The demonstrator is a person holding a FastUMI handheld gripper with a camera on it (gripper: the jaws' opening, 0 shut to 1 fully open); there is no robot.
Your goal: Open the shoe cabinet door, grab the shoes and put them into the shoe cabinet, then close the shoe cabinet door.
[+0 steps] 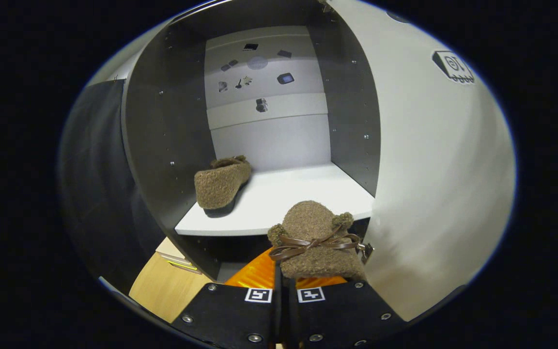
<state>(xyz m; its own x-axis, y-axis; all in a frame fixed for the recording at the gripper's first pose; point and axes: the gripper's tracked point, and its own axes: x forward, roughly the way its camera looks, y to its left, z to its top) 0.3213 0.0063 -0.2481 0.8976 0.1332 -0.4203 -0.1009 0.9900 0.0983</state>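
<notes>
tongs (286, 286) seen pressed nearly together, pinching rear edge of brown fuzzy woollen slipper with brown ribbon bow (315, 240), held just ahead of fingers at front edge of white cabinet shelf (298, 194). second matching brown fuzzy slipper (222, 185) seen resting on same shelf, beyond tongs, close to dark grey left inner wall (167, 140). white cabinet door (434, 184) swung open beside held slipper. orange ribbed object (255, 274) seen below slipper.
</notes>
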